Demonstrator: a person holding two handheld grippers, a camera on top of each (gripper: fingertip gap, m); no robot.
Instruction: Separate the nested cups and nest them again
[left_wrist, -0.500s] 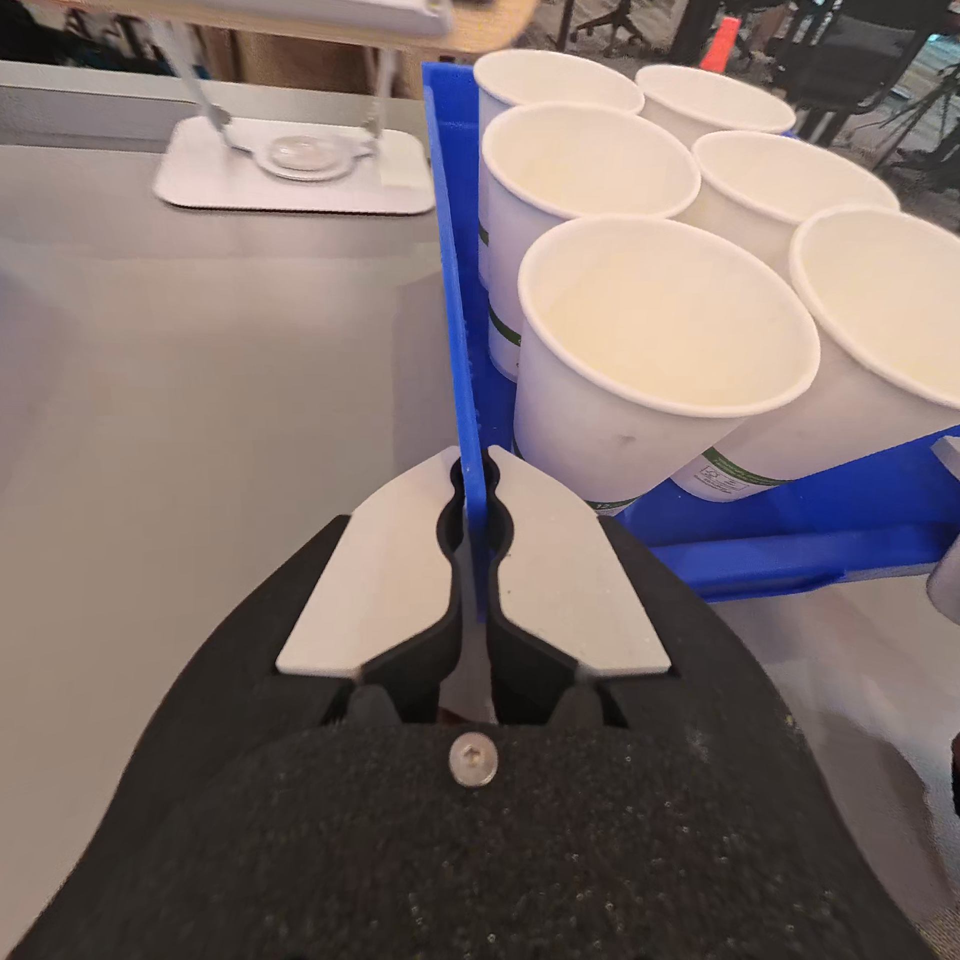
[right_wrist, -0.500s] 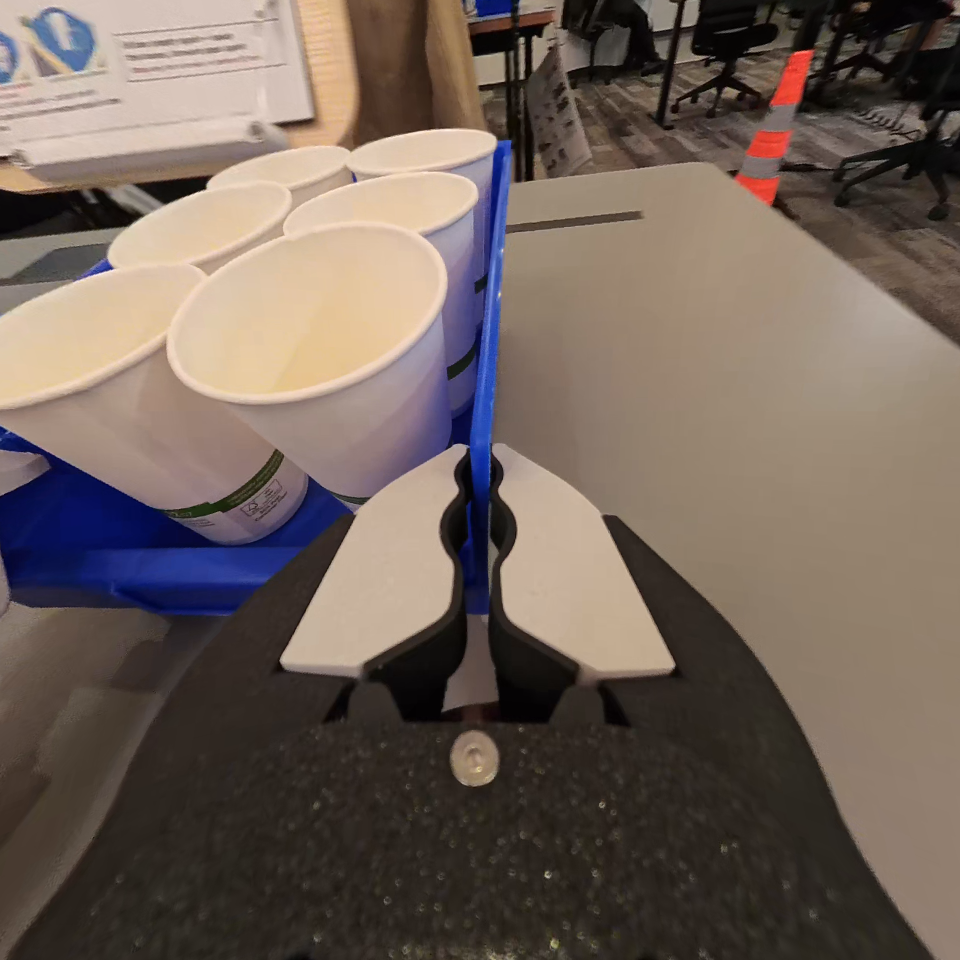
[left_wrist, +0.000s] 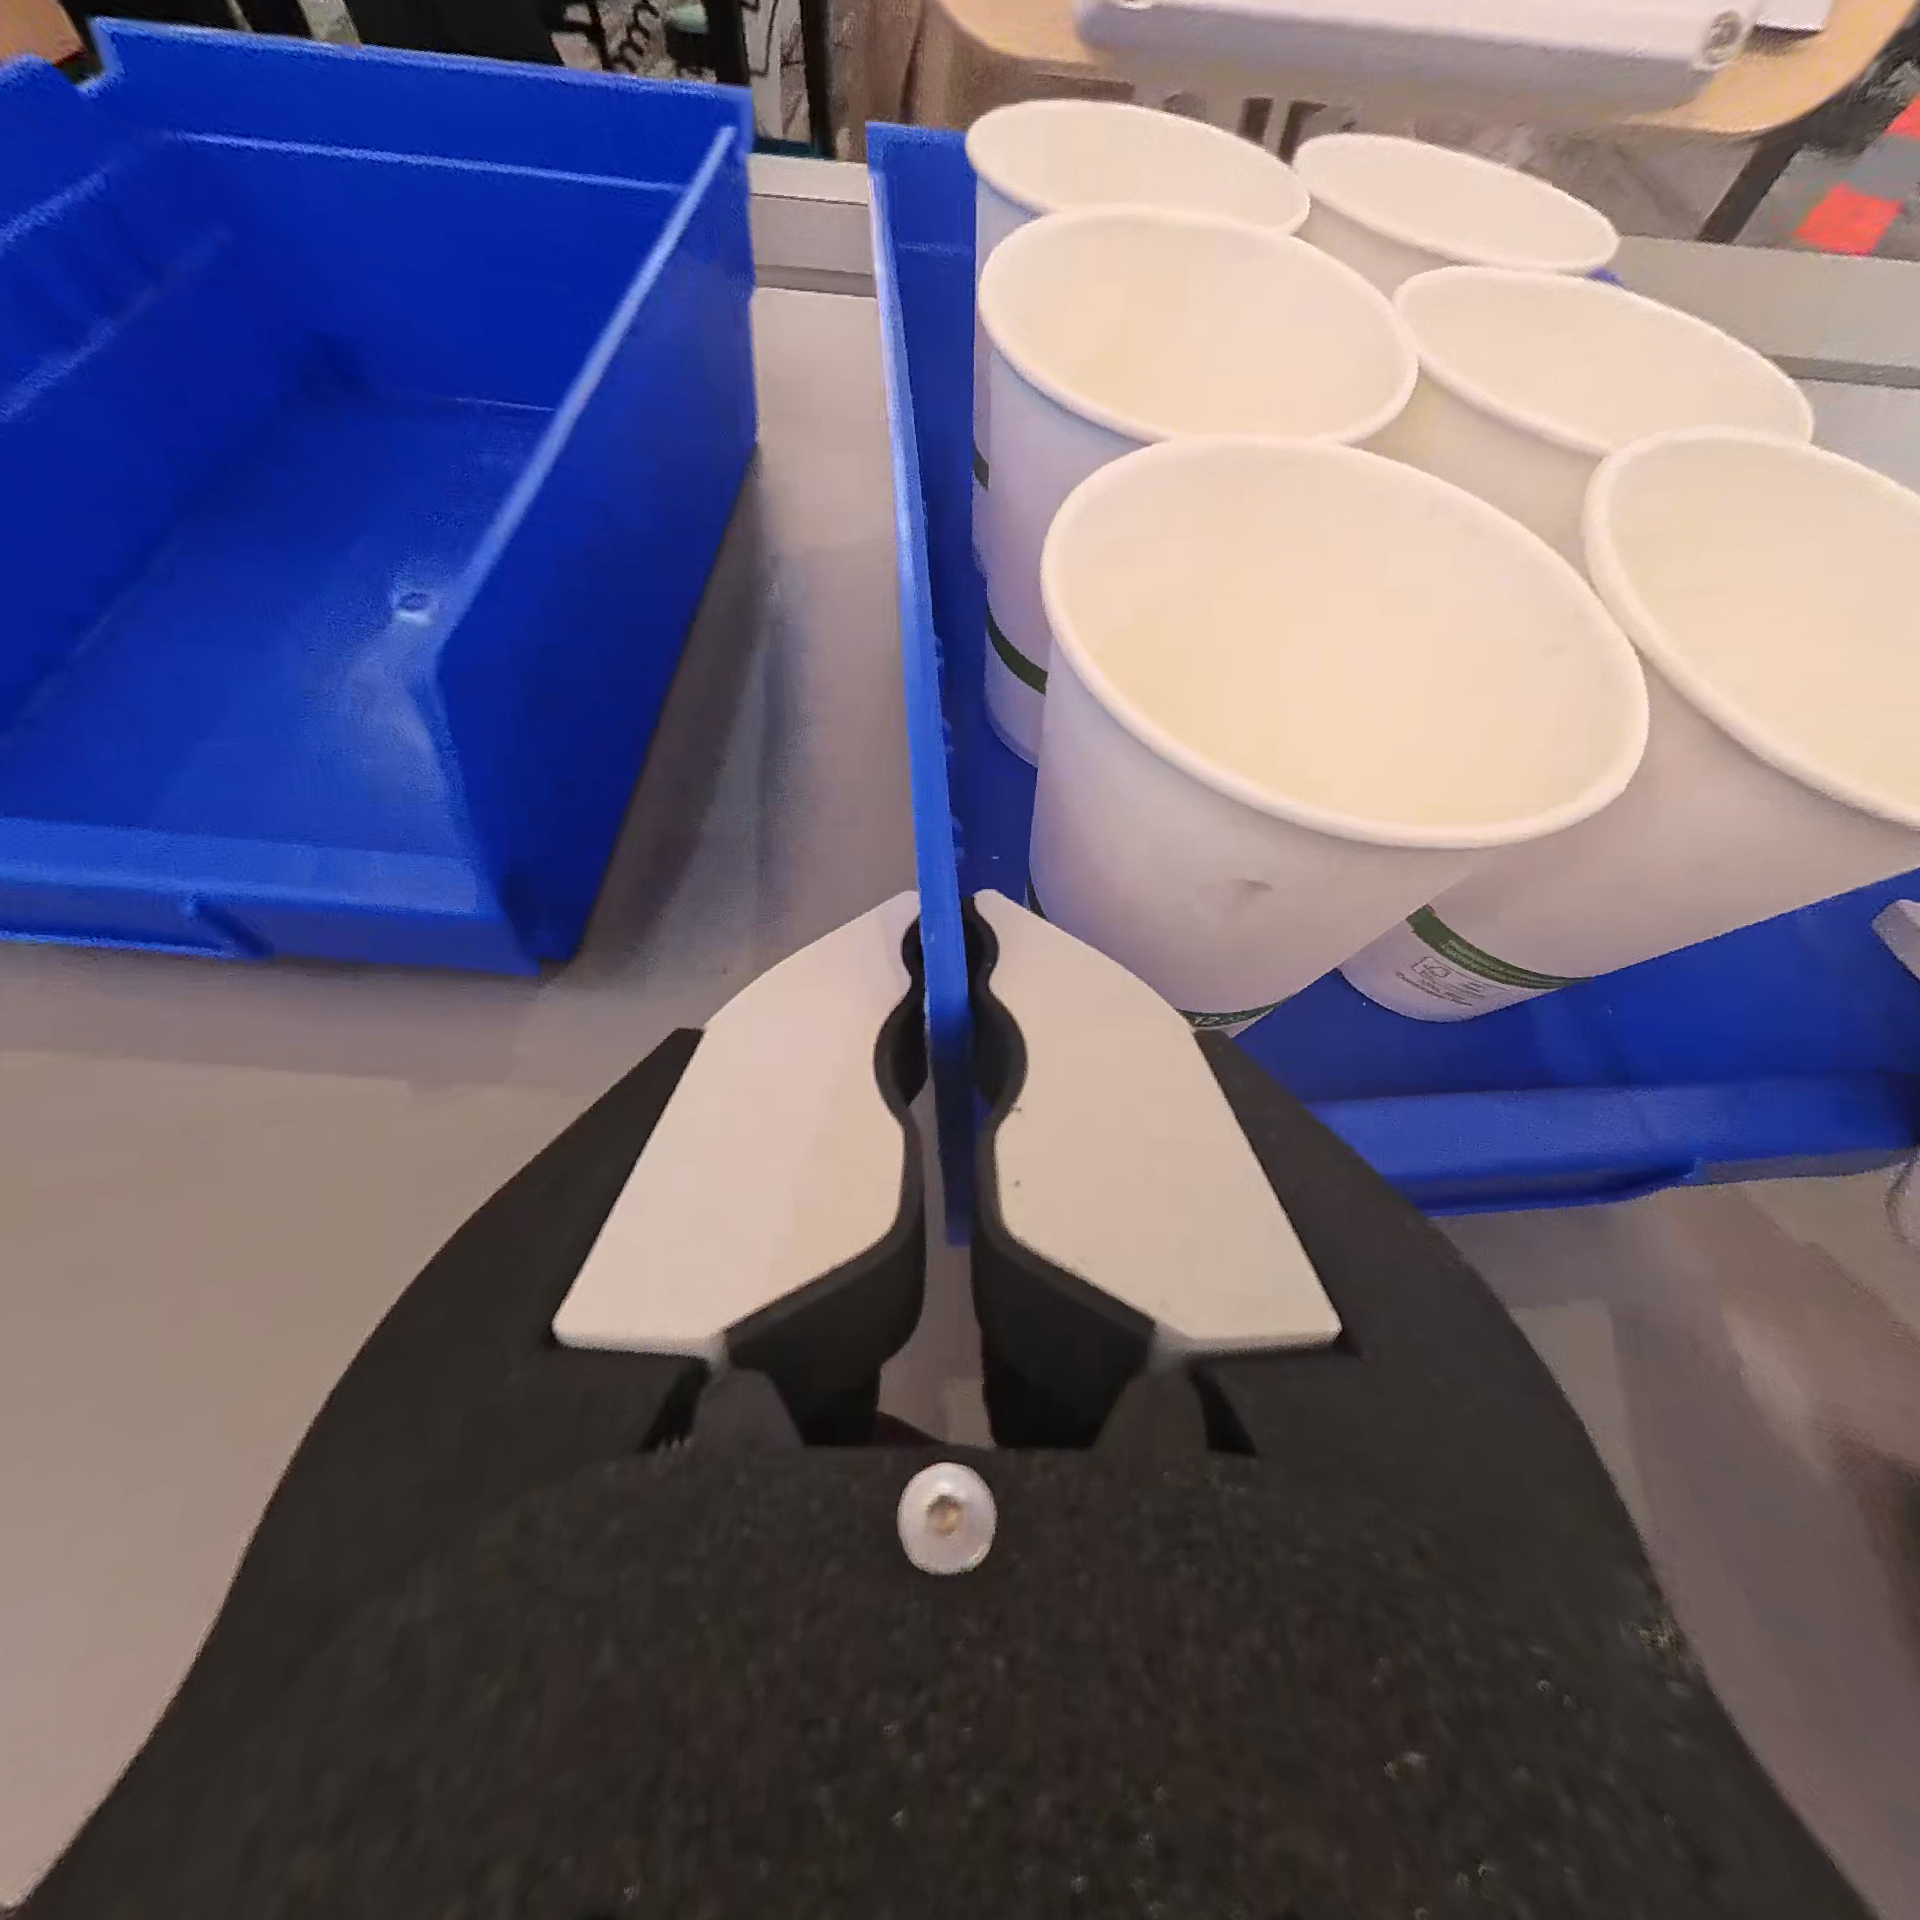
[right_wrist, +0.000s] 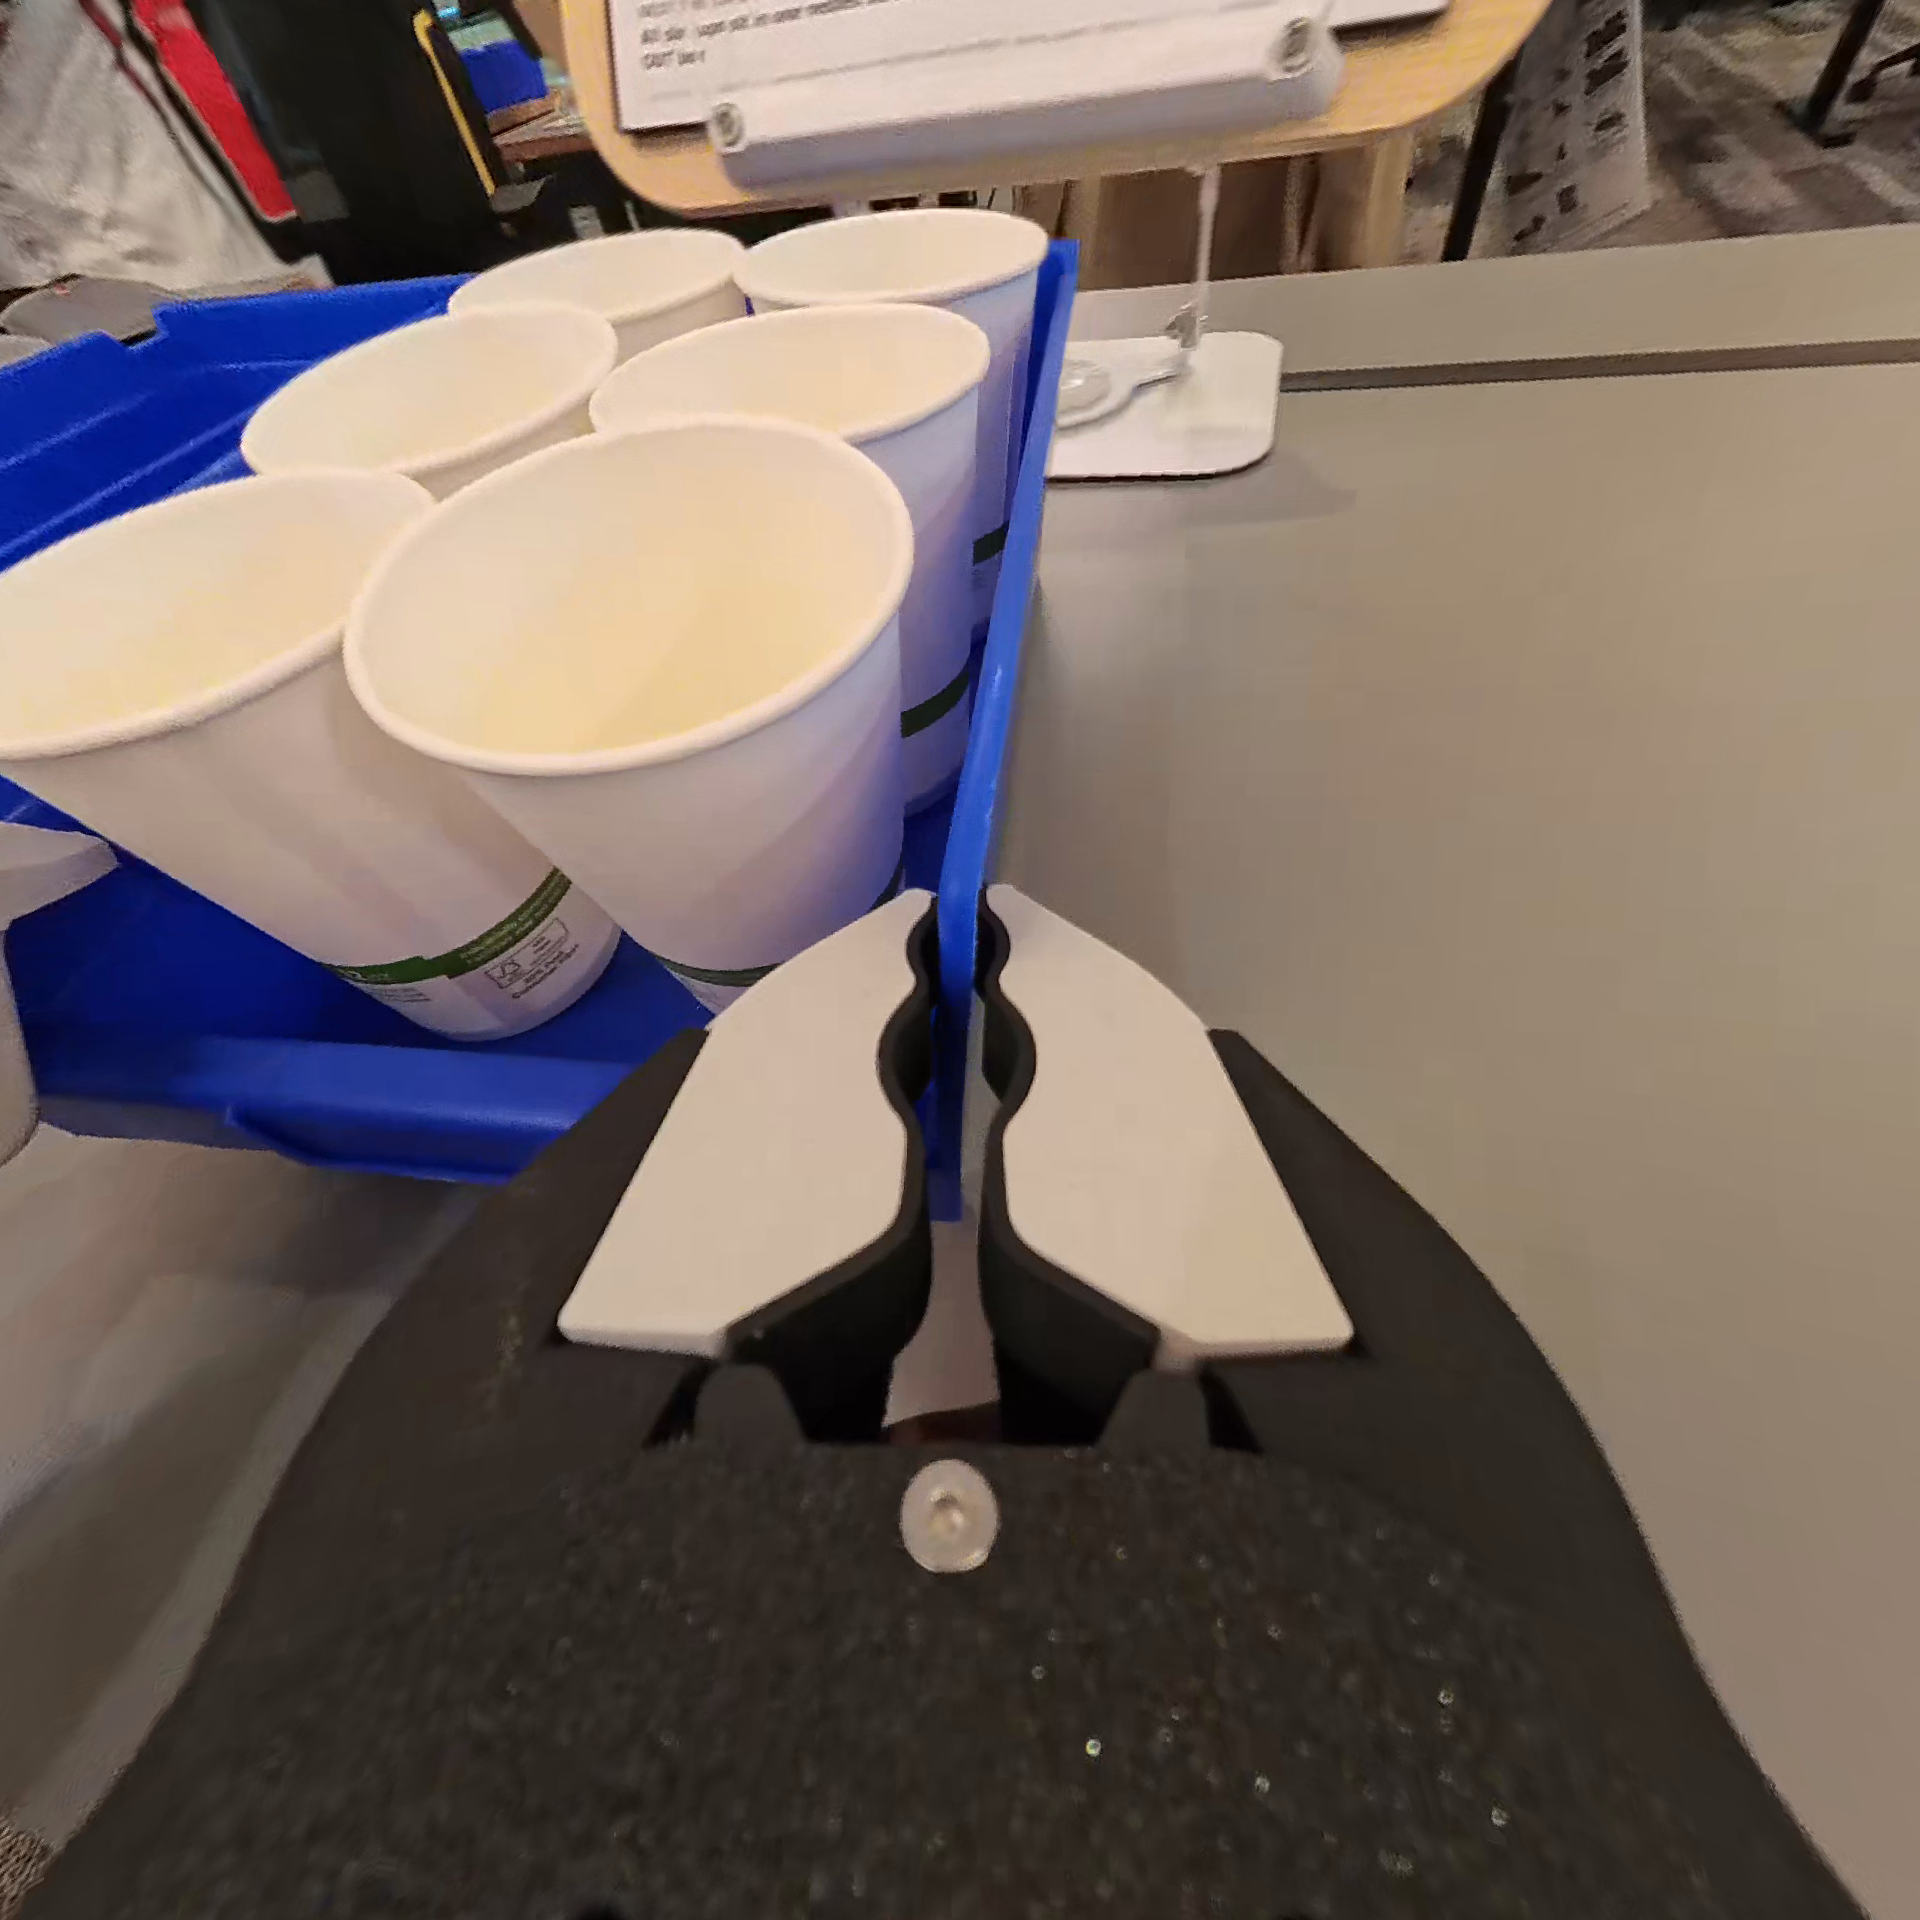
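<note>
My left tool (left_wrist: 948, 935) is clamped on the left side wall of the blue bin (left_wrist: 1558, 1101), the wall sandwiched between both fingers (left_wrist: 790, 1122). My right tool (right_wrist: 954, 914) grips the opposite side wall of the same bin the same way. Both tools closed on plastic, neither touching a cup.

Bin holds six white paper cups (left_wrist: 1330, 665), two columns of three, all open end up. The near pair lean toward me, bases showing green bands and print; the four behind look about upright. In the right wrist view the nearest cup (right_wrist: 634, 665) sits just beside the wall I'm gripping. Cups crowd each other, rims touching or nearly so. Can't tell whether any of them is a stack of nested cups.

Grey worktop (right_wrist: 1455, 831) under everything. Left of the cup bin, close but apart, a second blue bin (left_wrist: 343, 499) with nothing visible inside.

Far side: a white sign stand base (right_wrist: 1164, 405) on the worktop just past the bin's right wall, its holder (right_wrist: 1018, 94) overhead. Beyond that a wooden table edge, background blurred.
</note>
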